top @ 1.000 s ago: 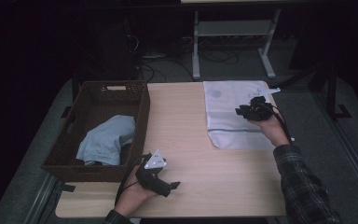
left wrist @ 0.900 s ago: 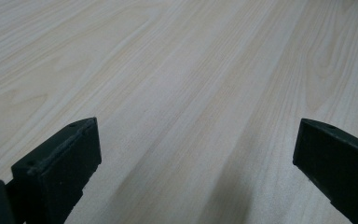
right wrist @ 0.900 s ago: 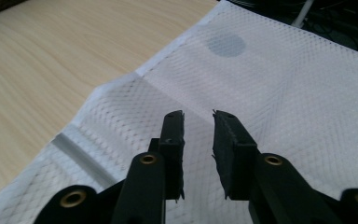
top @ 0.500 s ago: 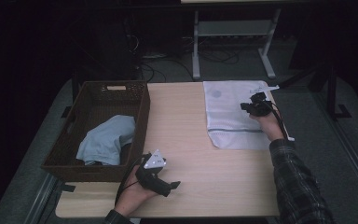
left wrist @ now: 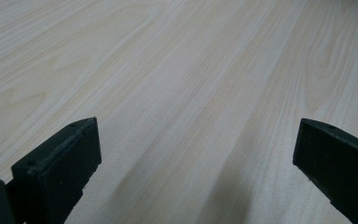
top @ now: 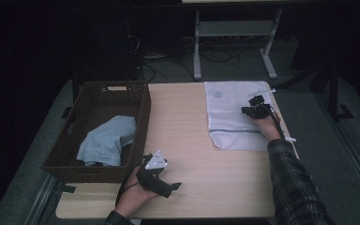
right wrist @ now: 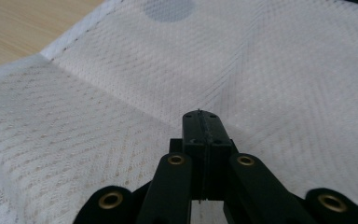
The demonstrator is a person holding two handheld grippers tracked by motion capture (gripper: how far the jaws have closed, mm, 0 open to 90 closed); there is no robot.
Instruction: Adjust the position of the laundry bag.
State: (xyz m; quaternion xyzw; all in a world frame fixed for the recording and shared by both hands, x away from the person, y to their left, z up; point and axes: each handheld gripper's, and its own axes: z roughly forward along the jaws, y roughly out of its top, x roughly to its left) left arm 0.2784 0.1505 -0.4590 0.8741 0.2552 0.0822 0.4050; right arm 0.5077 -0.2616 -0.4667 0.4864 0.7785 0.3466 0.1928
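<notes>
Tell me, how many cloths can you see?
2. A white cloth lies flat on the table's far right part, and a light blue cloth sits crumpled in the brown basket; more may be hidden underneath.

Pale matt wood-grain table (top: 192, 140); on it, a white mesh-textured cloth (right wrist: 270, 84) and a dark woven wicker basket (top: 140, 101) holding soft blue cloth (top: 108, 143).

Left tongs (top: 171, 186): black body, grey three-cornered plate on top, black cable trailing; blunt black jaws with small screw holes. Right tongs (top: 249, 110): black, brass-coloured rivets on the linkage arms, black cable. Right sleeve (top: 296, 187): dark plaid.
</notes>
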